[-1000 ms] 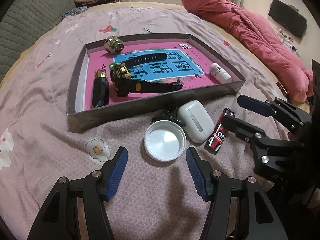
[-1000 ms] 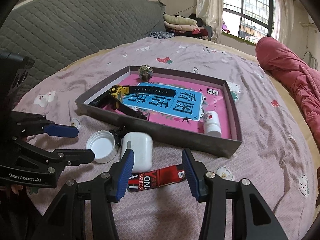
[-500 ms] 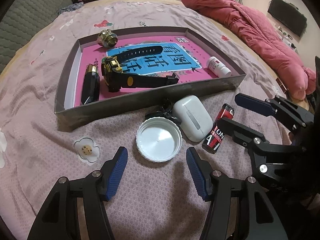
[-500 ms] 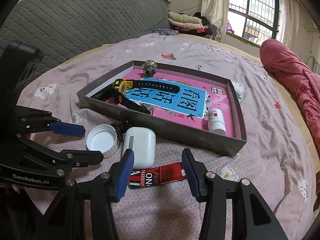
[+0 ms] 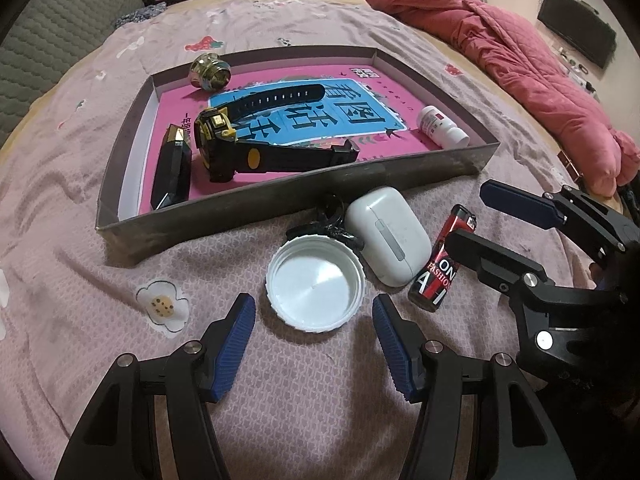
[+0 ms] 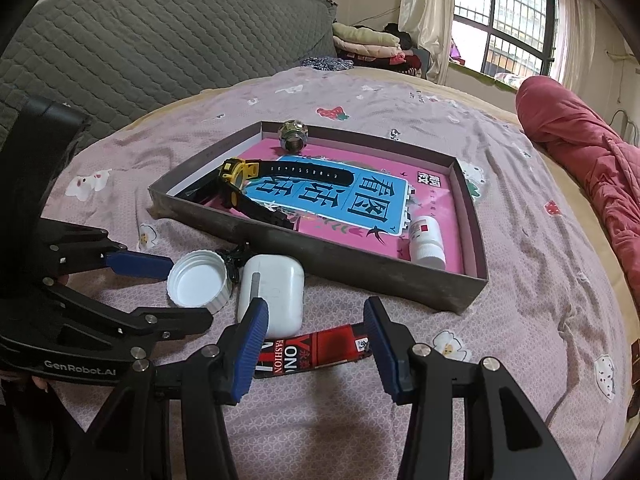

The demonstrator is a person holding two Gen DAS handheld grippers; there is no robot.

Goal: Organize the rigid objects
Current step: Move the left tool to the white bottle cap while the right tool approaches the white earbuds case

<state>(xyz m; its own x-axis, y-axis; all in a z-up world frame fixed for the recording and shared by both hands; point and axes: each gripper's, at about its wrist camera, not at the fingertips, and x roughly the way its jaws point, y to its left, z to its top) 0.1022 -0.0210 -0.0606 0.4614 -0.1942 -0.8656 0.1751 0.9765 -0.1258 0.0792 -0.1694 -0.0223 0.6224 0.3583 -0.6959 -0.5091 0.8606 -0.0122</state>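
A shallow grey box point(image 5: 280, 196) point(image 6: 360, 268) with a pink and blue floor lies on the bed. Inside it are a black and yellow watch point(image 5: 256, 152) point(image 6: 256, 184), a black lighter point(image 5: 172, 168), a metal knob point(image 5: 210, 71) point(image 6: 293, 136) and a small white bottle point(image 5: 440, 126) point(image 6: 427, 238). In front of the box lie a white cap point(image 5: 314, 286) point(image 6: 199, 278), a white earbud case point(image 5: 386, 236) point(image 6: 270, 292), a black keyring point(image 5: 328, 220) and a red lighter point(image 5: 442, 266) point(image 6: 316, 350). My left gripper point(image 5: 314, 316) point(image 6: 168, 286) stands open just short of the cap. Open too, my right gripper point(image 6: 314, 328) point(image 5: 468, 216) straddles the red lighter without touching it.
A red quilt point(image 5: 520, 64) point(image 6: 580, 160) is heaped along the right side of the bed. Folded clothes point(image 6: 372, 46) sit at the far end by the window. A grey padded headboard point(image 6: 140, 44) rises on the left. The pink sheet point(image 5: 300, 400) is wrinkled.
The left gripper has edged forward, so the cap and box sit slightly lower and closer in its view. Both grippers stay open and nothing on the bed has moved.
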